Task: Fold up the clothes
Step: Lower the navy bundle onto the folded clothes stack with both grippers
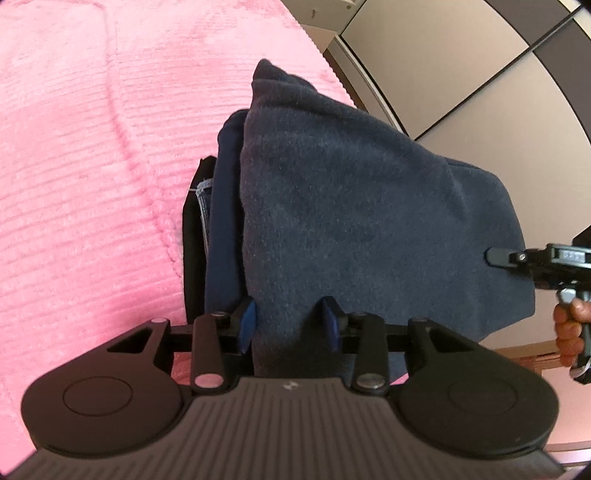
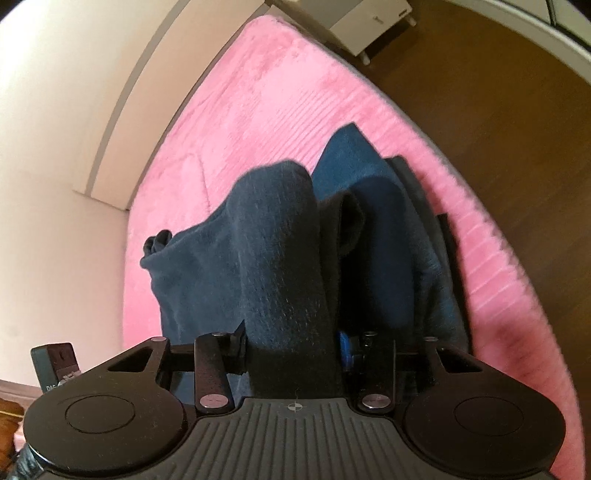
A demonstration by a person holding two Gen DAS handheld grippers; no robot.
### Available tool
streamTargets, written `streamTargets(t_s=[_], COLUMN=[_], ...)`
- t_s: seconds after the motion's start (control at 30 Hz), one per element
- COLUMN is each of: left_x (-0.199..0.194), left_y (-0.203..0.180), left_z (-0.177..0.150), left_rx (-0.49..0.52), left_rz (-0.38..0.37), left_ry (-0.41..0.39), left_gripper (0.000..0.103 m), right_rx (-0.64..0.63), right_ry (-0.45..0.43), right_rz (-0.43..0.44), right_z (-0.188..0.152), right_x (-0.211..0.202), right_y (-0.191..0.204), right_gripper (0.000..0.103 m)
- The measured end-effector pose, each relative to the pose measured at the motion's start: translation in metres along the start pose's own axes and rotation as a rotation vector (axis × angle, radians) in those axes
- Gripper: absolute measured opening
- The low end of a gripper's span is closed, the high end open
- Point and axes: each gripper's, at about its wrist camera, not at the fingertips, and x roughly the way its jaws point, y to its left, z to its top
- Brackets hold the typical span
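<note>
A dark navy fleece garment [image 1: 351, 206] hangs bunched above the pink bed. My left gripper [image 1: 290, 319] is shut on a thick fold of it, with the blue pads [image 1: 248, 321] pressing the cloth from both sides. At the far right of the left wrist view, my right gripper [image 1: 496, 256] pinches the garment's right edge. In the right wrist view the same garment [image 2: 273, 251] rises as a ridge straight out of the right gripper [image 2: 291, 349], which is shut on it. Under it lie a folded blue piece [image 2: 347, 162] and a black piece [image 1: 192, 240].
A fluffy pink blanket [image 1: 81, 155] covers the bed [image 2: 258, 92]. The clothes sit close to its edge by the brown wooden floor [image 2: 498, 110]. A white cabinet [image 2: 369, 26] stands beyond. A hand [image 1: 567, 332] grips the right tool. A wall [image 2: 55, 129] borders the bed.
</note>
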Motion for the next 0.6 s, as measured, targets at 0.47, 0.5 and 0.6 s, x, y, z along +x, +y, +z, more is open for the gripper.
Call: streamTargets(t_s=[0.47, 0.5, 0.6], left_x=[-0.027, -0.035, -0.052], left_y=[-0.009, -0.018, -0.050], left_z=[-0.037, -0.045, -0.070], left_rx=[0.068, 0.123, 0.287], left_rz=[0.028, 0.055, 0.149], left_ry=[-0.165, -0.193, -0.273], left_gripper=[0.050, 0.050, 0.058], right_rx=[-0.025, 0.059, 0.152], right_ry=[0.011, 0.005, 0.001], right_rz=[0.001, 0.071, 0.121], right_z=[-0.015, -0.011, -0.010], right_x=[-0.032, -0.034, -0.031], right_y=[0.026, 0.023, 0.019], right_gripper=[0.022, 0.022, 0.021])
